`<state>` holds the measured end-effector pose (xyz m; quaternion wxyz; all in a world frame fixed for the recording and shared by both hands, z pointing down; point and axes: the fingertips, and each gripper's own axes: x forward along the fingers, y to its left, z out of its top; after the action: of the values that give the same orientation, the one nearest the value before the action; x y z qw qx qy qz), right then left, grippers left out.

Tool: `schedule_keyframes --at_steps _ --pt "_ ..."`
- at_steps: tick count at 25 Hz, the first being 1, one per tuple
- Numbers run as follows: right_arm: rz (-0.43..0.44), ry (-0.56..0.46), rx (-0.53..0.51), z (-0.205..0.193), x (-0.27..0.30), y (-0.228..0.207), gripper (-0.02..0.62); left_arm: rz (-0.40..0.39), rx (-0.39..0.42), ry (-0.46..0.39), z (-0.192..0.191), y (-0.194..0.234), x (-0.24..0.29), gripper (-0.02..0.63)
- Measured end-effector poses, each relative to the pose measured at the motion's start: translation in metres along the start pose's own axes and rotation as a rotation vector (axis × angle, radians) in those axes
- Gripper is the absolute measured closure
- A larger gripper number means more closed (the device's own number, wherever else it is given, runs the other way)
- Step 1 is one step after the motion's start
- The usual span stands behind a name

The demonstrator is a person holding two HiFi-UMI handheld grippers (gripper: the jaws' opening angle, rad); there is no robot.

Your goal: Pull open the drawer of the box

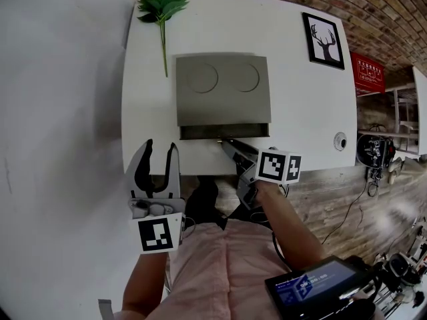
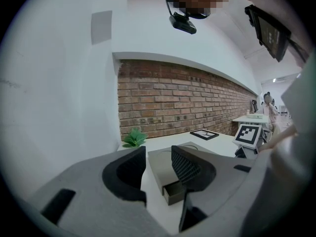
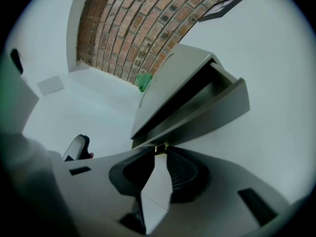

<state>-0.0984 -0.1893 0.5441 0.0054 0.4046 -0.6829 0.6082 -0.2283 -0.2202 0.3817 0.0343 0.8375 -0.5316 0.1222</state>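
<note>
Looks like a lab or studio corner.
Brick wall (image 1: 373, 5), white table (image 1: 300, 112), framed deer print (image 1: 323, 40), with cables (image 1: 367, 191) and gear (image 1: 371, 149) strewn across the plank floor (image 1: 327, 192).

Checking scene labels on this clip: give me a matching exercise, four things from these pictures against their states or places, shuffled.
1. drawer
2. left hand-held gripper
3. right hand-held gripper
4. framed deer picture

A. lies flat on the table, far right
B. jaws apart, holding nothing
C. pulled partly out of the box
D. closed on the drawer's knob

Pairs: 1-C, 2-B, 3-D, 4-A
</note>
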Motion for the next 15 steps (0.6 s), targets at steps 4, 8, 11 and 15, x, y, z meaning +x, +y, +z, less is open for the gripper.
schedule_keyframes --at_steps 4,8,11,15 --pt "-0.001 -0.001 -0.001 -0.0025 -0.0017 -0.0008 0.515 -0.002 0.011 -0.024 0.0050 0.0014 -0.0009 0.435" --pt "-0.004 -0.002 -0.003 -0.0048 -0.0025 -0.0008 0.515 0.010 0.033 -0.028 0.0043 0.0078 -0.0035 0.436" --pt "-0.007 -0.005 -0.004 -0.0063 -0.0035 -0.0002 0.515 0.002 0.034 -0.039 0.0064 0.0086 -0.0047 0.436" --pt "-0.009 -0.007 -0.001 -0.0093 -0.0040 -0.0006 0.515 -0.012 0.034 -0.043 0.0058 0.0100 -0.0059 0.435"
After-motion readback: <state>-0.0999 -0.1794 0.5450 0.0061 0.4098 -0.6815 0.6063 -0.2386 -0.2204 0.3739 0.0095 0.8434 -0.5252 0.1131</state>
